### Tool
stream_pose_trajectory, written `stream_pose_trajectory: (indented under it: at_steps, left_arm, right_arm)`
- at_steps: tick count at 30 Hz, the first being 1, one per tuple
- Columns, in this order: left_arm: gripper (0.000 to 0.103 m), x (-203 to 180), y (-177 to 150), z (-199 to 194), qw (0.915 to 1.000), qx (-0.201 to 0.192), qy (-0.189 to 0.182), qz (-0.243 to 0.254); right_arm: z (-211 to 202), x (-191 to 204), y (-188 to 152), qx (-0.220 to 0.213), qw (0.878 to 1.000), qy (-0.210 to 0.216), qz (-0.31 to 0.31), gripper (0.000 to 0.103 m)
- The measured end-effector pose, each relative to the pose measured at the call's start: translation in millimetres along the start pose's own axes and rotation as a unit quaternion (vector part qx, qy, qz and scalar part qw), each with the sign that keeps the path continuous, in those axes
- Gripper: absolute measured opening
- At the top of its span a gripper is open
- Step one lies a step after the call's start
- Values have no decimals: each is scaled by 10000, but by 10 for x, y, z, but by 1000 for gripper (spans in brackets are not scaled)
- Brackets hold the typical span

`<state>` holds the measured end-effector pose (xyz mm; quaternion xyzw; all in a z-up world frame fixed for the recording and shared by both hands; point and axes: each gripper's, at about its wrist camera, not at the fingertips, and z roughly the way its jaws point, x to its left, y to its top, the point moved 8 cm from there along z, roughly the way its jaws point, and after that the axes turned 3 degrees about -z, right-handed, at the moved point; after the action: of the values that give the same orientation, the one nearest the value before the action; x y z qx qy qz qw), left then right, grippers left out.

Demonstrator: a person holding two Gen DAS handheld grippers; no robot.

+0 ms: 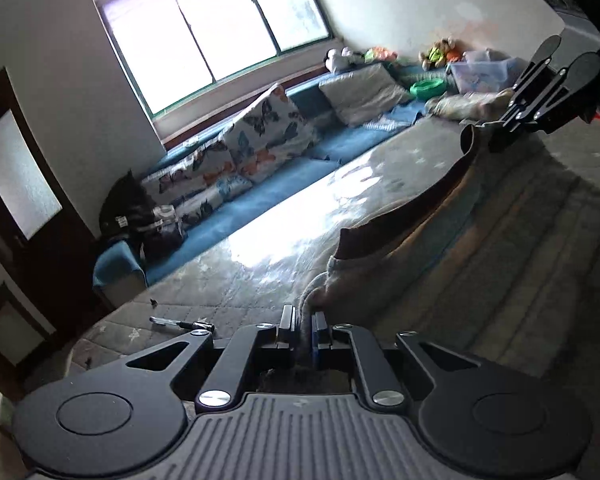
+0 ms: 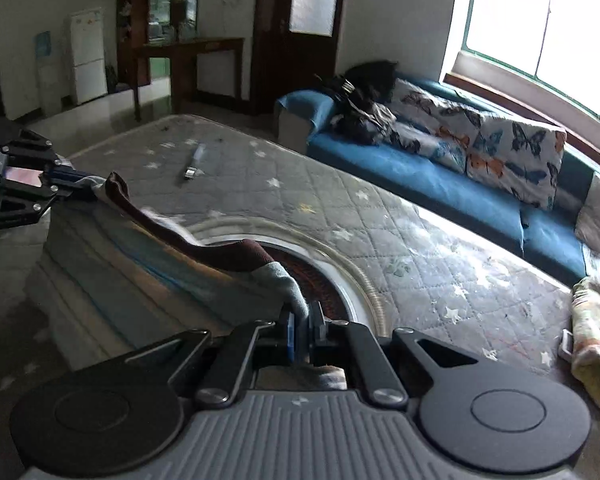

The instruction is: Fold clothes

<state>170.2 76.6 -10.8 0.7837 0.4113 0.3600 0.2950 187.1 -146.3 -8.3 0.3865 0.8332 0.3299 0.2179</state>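
At the bottom centre of the left wrist view, the left gripper (image 1: 304, 322) is clenched on a grey edge of the garment (image 1: 400, 216), the cloth pinched between its blue-padded fingers. From there the garment runs up and to the right as a taut band with a dark brown border, reaching the right gripper (image 1: 486, 128) at the upper right of the frame, which is likewise clamped on the far end. Below the band the cloth hangs in striped grey folds over the mattress (image 1: 228, 280). A pen (image 1: 182, 324) lies on the mattress at the lower left, apart from the cloth.

In the right wrist view the right gripper (image 2: 306, 326) at bottom centre grasps a grey and brown fold of the garment (image 2: 236, 258); the band stretches to the left edge, where the left gripper (image 2: 66, 184) holds its other end. The pen (image 2: 192, 164) lies on the mattress (image 2: 340, 200) above the middle.

A blue sofa (image 2: 400, 176) with butterfly cushions (image 2: 512, 156) lines the wall under the window (image 1: 216, 20), beyond the mattress. The cloth near both grippers is blurred.
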Motion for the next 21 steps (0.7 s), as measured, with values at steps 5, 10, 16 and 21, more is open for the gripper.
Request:
stream_pose_trajectory:
  at_steps: [5,10,16,21]
  left_arm:
    - [12,54,-91,545,9991,383,-76,-157]
    - [15,80,-178,839,9976,605,146,-303]
    - [22,217,-199,907,9933,701,531,-756]
    - [22,338,-105,718,9907,483,751,-1027]
  right_arm:
    - [537,-247,-108,275,9985,46,464,7]
    - [841,-389,-286,339,9939,27,1049,20]
    - [787,-692,-371,49,9838,-251,1773,27]
    - [482,-757,-383,-175,9834,-527,1728,27]
